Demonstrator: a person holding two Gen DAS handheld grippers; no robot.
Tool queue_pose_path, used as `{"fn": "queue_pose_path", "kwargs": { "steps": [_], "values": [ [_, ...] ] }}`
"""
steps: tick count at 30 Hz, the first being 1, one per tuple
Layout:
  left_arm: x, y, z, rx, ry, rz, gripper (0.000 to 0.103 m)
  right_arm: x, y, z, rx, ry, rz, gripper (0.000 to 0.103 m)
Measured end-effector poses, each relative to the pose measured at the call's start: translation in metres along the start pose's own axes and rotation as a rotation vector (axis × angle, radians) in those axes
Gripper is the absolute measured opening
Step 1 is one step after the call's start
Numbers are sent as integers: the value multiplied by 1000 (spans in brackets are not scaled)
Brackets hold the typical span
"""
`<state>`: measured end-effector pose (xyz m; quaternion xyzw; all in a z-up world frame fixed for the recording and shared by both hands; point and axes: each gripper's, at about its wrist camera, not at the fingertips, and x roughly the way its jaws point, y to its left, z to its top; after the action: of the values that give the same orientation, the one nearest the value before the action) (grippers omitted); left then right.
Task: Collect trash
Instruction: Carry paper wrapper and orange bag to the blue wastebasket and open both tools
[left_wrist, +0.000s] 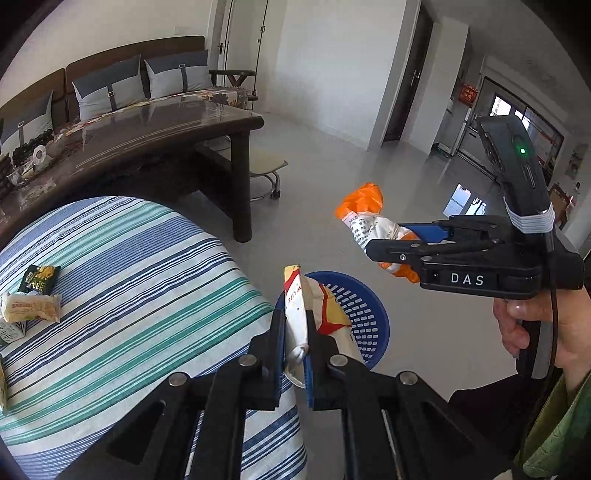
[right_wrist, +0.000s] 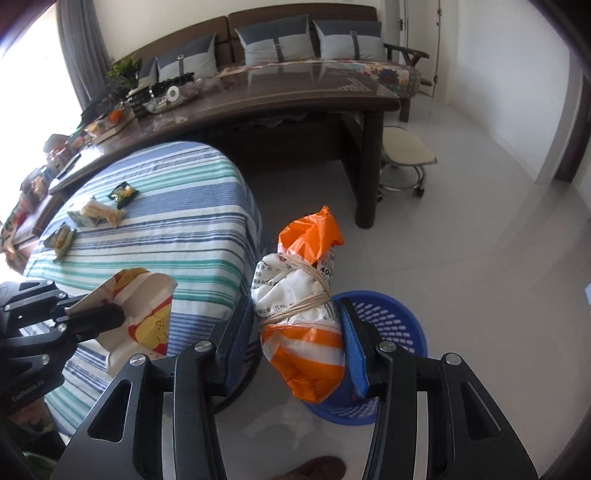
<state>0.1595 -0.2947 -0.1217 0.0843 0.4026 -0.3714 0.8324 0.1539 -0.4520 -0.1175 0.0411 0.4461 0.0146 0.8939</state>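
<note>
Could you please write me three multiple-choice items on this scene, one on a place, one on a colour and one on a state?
1. Where does the round perforated plastic basket stand?
A. on the striped cloth
B. on the pale floor beside the cloth-covered table
C. on the dark wooden table

2. What colour is that basket?
A. blue
B. green
C. red

3. What is the right gripper doing?
A. hanging open and empty
B. clamping a green snack packet
C. clamping an orange-and-white plastic bag bound with string

Answers:
1 B: the right wrist view shows it on the floor tiles, next to the blue-and-green striped cloth.
2 A: its rim and slotted wall are blue in both views.
3 C: both blue pads press on the bag's sides; the left gripper meanwhile pinches a flat white, red and yellow wrapper.
</note>
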Motion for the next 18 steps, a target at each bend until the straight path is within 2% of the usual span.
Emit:
{"fn": "queue_pose_path", "kwargs": {
  "steps": [5, 11, 18],
  "values": [
    [48, -26, 20, 10, 32, -37, 9, 21, -52, -11, 43, 56, -74, 48],
    [101, -41, 24, 11, 79, -49, 9, 49, -90, -26, 122, 118, -59, 48],
    [139, -43, 21, 5, 122, -47, 9, 69, -116, -36, 170, 156, -43, 48]
  ]
}}
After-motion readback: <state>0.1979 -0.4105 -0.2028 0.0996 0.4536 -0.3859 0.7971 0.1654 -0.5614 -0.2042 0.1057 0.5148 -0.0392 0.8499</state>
